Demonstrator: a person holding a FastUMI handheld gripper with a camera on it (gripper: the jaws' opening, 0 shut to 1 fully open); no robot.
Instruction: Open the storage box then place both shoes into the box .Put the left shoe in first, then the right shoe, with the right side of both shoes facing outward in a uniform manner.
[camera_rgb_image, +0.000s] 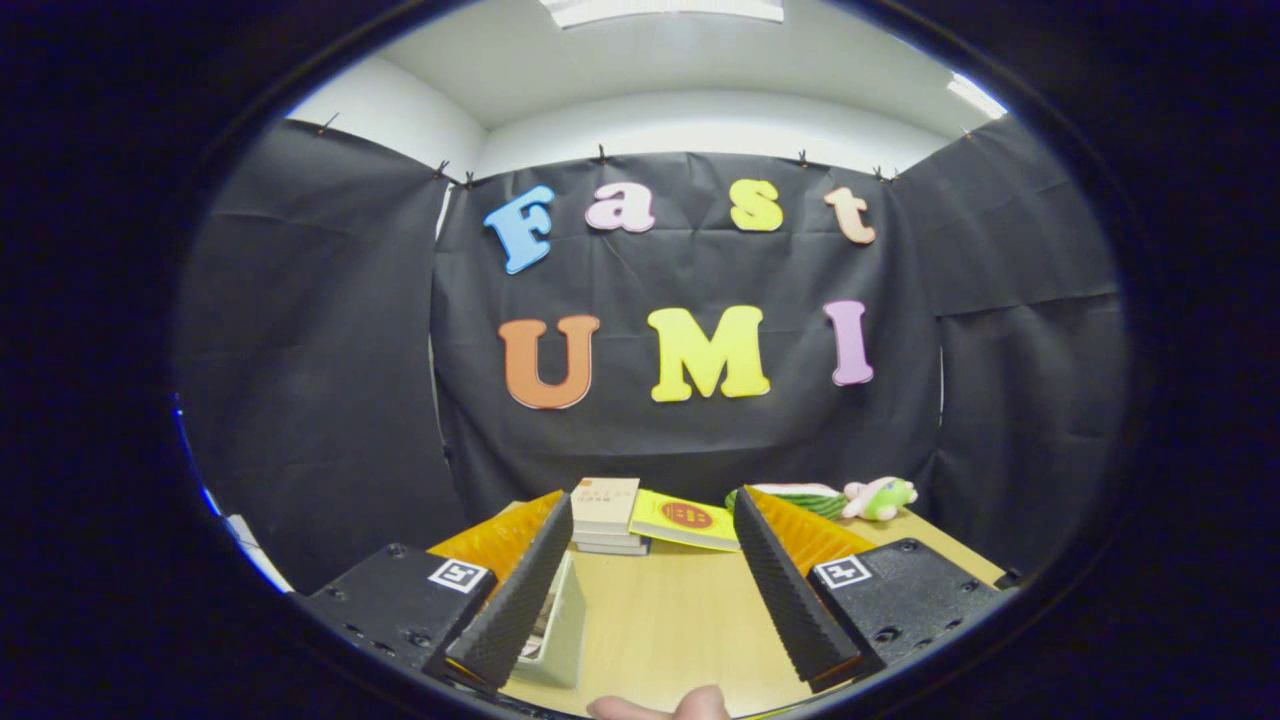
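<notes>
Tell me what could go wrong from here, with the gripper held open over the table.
The open gripper holds nothing and points at the stack of books, yellow booklet and plush toy, so it may head for clutter. A pale box edge lies beside one finger; lowering could snag it. A fingertip sits close below.

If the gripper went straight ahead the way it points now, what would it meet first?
The gripper is open, with bare wooden table between its fingers. Straight ahead, the first things look like the stack of books and the yellow booklet beside it, though depth is unclear.
</notes>
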